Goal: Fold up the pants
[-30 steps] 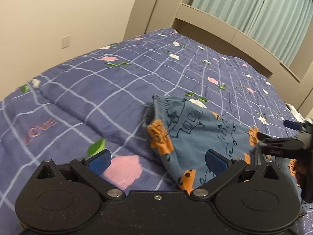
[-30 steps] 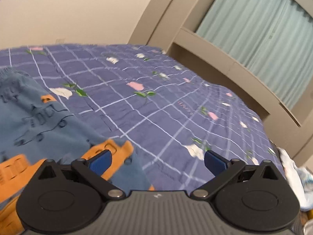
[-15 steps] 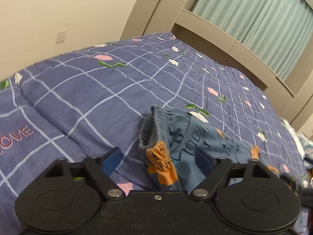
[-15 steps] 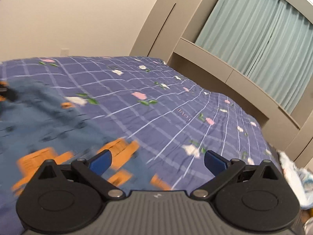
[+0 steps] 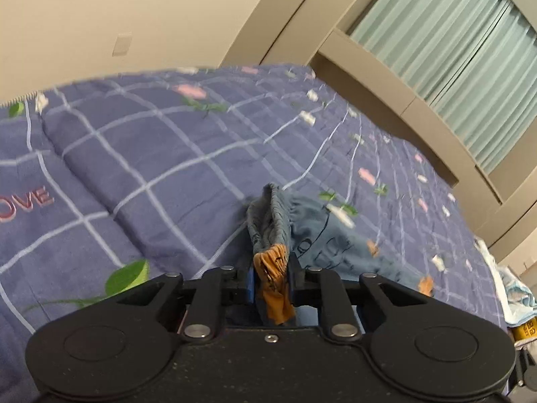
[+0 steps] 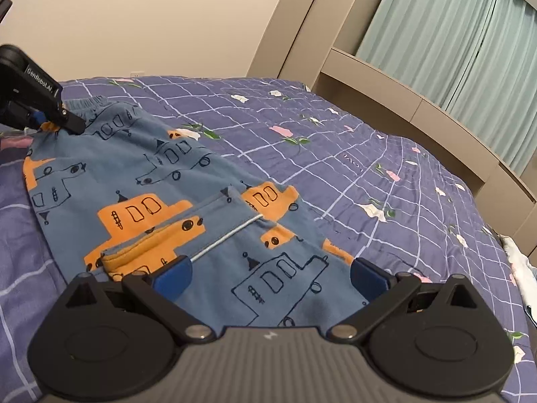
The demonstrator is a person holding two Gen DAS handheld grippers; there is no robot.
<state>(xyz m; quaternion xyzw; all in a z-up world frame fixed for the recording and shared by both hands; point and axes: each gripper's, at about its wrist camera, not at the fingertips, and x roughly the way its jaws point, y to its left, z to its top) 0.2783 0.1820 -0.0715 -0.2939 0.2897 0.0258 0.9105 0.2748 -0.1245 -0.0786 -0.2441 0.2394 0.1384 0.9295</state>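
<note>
Pants (image 6: pixel 161 181), small blue ones printed with orange and outlined buses, lie spread across the purple checked bedspread (image 6: pixel 369 154), waistband toward the wall and legs toward the near edge. Left gripper (image 5: pixel 271 280) has its fingers drawn together, pinching a bunched bit of the waistband corner; an orange scrap of fabric is squeezed between the pads and the gathered elastic stands up just beyond it. From the other camera you can see that same tool at the far left, nose down on the waistband corner, so the grip is right at the edge, a sensible spot if the top is to be lifted over cleanly.

Right gripper (image 6: pixel 268 273) is down at the leg end, fingers spread wide apart, nothing between them. One pad (image 6: pixel 171 273) sits just beside the orange cuff and the pale grey drawstring-like seam, the other past the far side of the cloth. Whether they touch the fabric I can't tell. It looks lined up to take hold at the hem, so both ends are held before any fold. Fabric is soft and thin; a shallow pinch could slip.

Green curtains (image 6: pixel 453 33) hang behind the headboard ledge.
</note>
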